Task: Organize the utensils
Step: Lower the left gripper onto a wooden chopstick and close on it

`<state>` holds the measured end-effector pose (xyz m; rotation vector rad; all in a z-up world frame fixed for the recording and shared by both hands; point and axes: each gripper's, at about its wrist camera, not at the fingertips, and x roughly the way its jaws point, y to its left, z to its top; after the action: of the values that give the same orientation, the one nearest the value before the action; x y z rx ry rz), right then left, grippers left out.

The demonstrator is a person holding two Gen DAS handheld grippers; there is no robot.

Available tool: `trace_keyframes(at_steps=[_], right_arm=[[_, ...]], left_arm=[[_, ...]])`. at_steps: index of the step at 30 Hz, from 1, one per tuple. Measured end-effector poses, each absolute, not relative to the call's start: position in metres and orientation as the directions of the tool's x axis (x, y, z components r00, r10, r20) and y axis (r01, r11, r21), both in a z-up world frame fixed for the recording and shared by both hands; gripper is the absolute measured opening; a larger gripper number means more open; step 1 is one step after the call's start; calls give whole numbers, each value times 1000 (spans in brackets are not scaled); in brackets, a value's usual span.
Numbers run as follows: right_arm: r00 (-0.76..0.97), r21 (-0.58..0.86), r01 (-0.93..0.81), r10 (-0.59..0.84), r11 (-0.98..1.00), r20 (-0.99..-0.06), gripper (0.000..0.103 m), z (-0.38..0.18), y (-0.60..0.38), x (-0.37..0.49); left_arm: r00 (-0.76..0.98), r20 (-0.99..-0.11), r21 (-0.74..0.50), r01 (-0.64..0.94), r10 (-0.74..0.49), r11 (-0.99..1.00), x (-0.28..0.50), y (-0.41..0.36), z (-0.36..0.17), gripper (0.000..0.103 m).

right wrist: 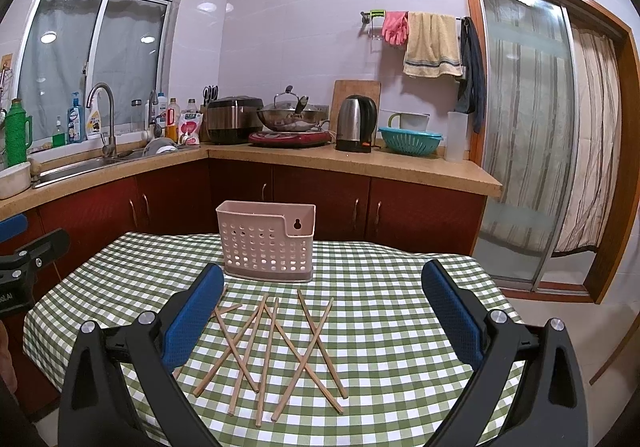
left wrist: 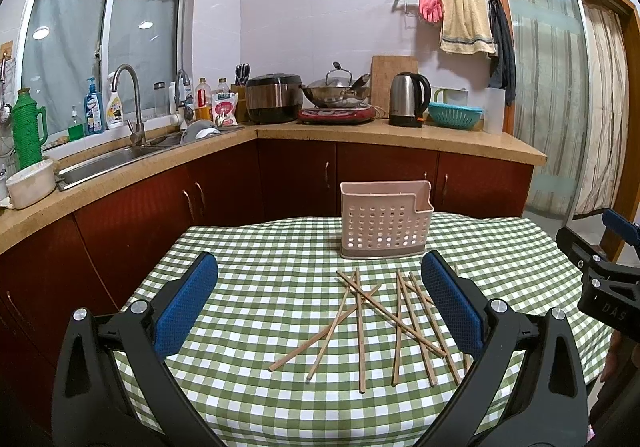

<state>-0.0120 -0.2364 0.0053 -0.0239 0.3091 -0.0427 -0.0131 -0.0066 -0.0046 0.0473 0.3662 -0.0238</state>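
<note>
Wooden chopsticks, matt; perforated plastic holder; checked cloth tablecloth; glossy steel kettle.

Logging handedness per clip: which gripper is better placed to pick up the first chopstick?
Marginally the right gripper: most of the scattered chopsticks lie centred between its open fingers, with the pink holder straight ahead. For the left gripper, also open, part of the pile sits behind its right finger.
</note>
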Motion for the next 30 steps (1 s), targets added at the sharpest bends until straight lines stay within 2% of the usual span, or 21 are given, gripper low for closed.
trace_keyframes(at_steps=[7,19,23,30], right_arm=[[935,-22,19,-25,1000,-354,96,-25,-243,8],[852,58,-18,45,998,-522,96,-109,-265,48],[827,73,-25,62,997,-558,96,-126,-269,57],[804,78,-41,79,996,-589,96,-141,-266,67]], left_arm=[[899,-437,37,36,-16,999,16,-2,-47,99],[809,-588,2,20,-15,1000,62,16,-132,98],[783,-622,0,27,-21,1000,73,18,-149,79],[725,-687,-6,57,-46,998,89,21,-178,63]])
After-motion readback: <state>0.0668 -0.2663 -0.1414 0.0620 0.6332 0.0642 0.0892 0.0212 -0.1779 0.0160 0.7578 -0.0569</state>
